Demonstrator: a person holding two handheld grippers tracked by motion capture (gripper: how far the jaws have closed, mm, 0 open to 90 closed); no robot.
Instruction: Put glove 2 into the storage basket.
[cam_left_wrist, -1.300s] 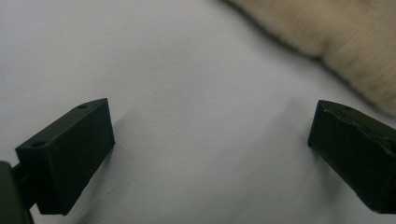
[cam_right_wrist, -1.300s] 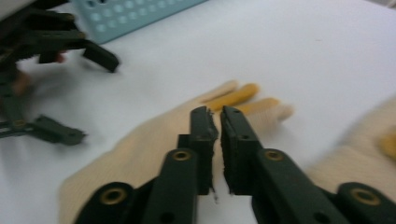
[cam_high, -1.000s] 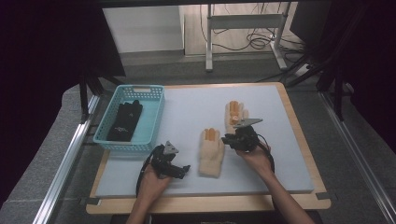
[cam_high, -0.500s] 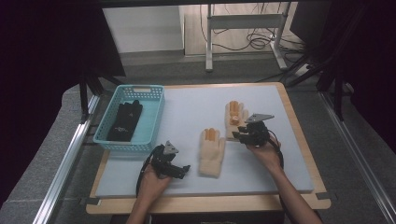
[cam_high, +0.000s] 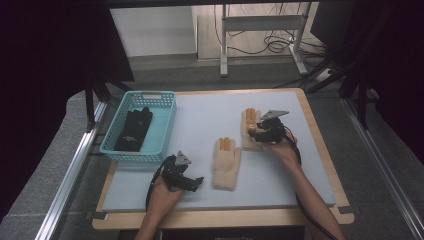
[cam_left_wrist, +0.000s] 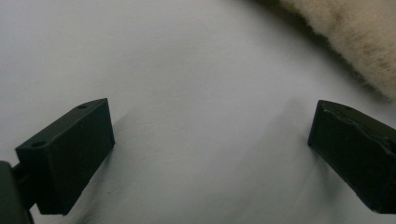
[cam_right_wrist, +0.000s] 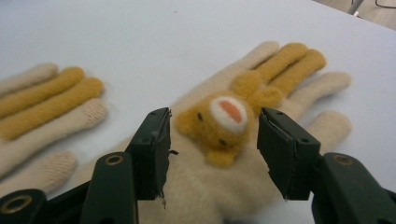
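Glove under right gripper, tilted down, jaws just opening astride bear.

wooden-edged table with a pale grey-blue top, seen from above. on it: a turquoise basket at the left rear, a cream glove with orange fingers near the middle front, and a second matching glove just right of it and farther back, bear face patch on its back. both gloves lie flat, fingers pointing away, not touching each other.
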